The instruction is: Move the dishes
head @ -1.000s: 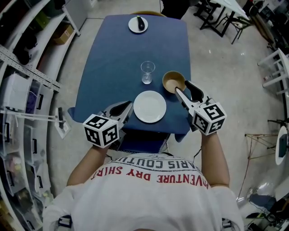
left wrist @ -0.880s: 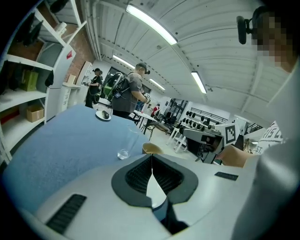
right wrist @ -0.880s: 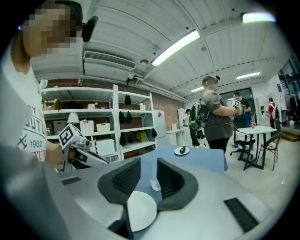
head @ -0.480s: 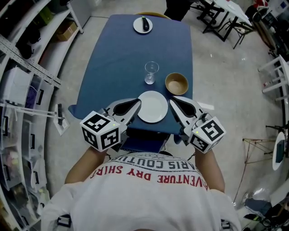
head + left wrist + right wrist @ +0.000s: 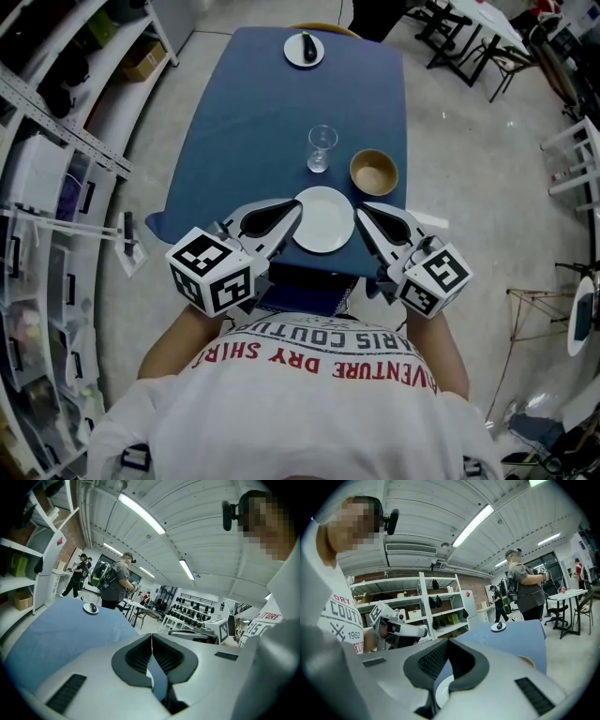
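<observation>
Flanking one white plate point(image 5: 323, 218), which lies flat at the near edge of the blue table point(image 5: 253, 122): left gripper point(image 5: 297, 207), jaws closed tip to tip, nothing held; right gripper point(image 5: 358, 212), jaws likewise closed and empty. Plate probably rigid, glazed, slick, breakable, fairly light. Best hold, by judgement: reopen the jaws, then pinch the thin rim at opposite sides. Also listed: tan bowl point(image 5: 374, 172) and glass point(image 5: 321, 148), just beyond the plate.
</observation>
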A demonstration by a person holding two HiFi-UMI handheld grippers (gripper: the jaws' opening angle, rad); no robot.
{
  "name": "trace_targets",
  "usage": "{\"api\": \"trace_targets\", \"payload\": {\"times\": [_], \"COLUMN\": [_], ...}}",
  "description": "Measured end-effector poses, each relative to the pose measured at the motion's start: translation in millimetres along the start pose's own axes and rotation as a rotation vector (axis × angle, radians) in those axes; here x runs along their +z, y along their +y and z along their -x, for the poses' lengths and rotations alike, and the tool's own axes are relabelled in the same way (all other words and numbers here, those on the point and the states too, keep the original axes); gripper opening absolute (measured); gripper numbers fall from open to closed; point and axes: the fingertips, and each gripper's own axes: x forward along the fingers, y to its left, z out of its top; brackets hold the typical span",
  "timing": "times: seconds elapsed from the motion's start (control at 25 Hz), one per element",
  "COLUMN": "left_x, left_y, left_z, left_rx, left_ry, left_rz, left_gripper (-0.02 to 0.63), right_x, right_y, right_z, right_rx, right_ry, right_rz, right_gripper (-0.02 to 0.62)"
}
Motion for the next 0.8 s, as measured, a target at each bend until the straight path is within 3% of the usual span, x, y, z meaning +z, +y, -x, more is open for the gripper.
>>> {"api": "trace_targets", "payload": {"times": [0.8], "left_x": [-8.2], "left_y": [2.9], "left_z": [-2.5], "left_rx": [0.017], "left_ry": [0.030], "left_rz": [0.007], "left_gripper": [0.028], "right_x": [-4.1], "right_y": [-1.8], "right_z": [1.9], "right_rx": [0.004], "right_ry": [0.016], "right_rz": [-0.002], "right_gripper": [0.023]}}
